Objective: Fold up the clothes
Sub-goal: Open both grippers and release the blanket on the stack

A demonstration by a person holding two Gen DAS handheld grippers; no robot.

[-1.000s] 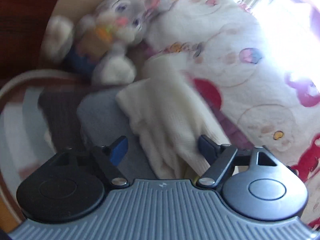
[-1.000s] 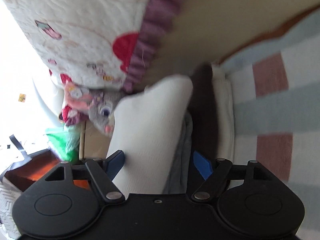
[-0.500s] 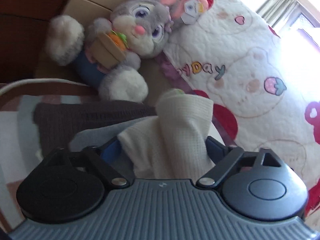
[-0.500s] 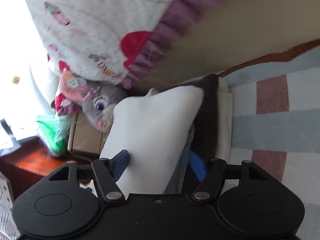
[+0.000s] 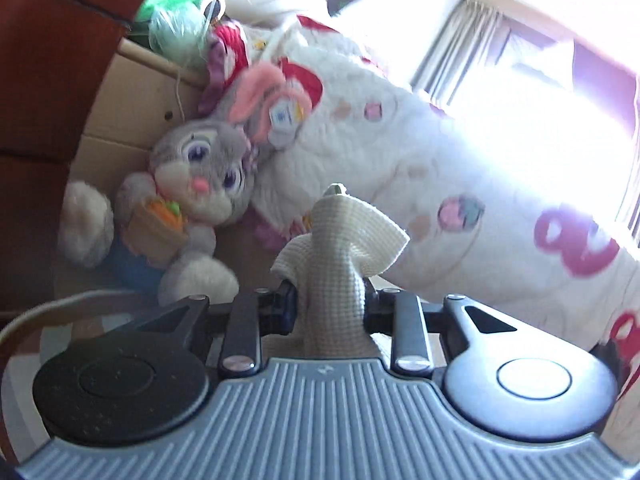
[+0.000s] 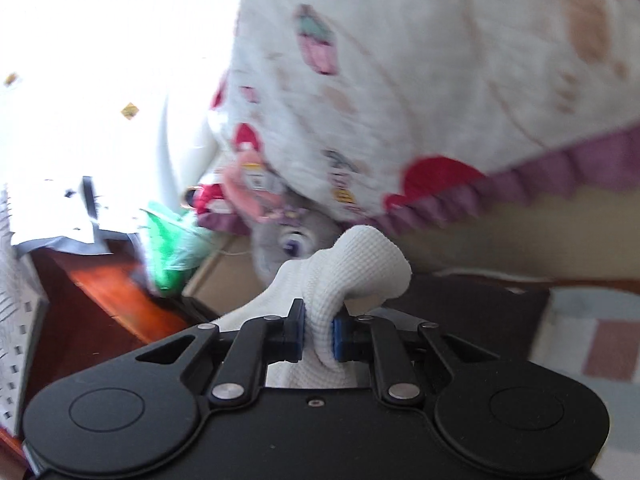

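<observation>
Between our left gripper's (image 5: 330,306) closing jaws, a bunched cream knit garment (image 5: 340,248) pinched tight, our right gripper (image 6: 319,330) closing on another fold of it (image 6: 352,270), behind, a plush rabbit (image 5: 192,200), a printed quilt (image 5: 420,184), a bright window (image 5: 540,92).

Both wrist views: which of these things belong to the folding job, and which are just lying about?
Part of the job:
- cream knit garment, bunched between the pads of both tools
- left tool, jaws closing on it
- right tool, jaws closing on it
- dark folded garment behind

Just lying about:
- plush bunny
- printed quilt
- green plastic bag
- cardboard box
</observation>
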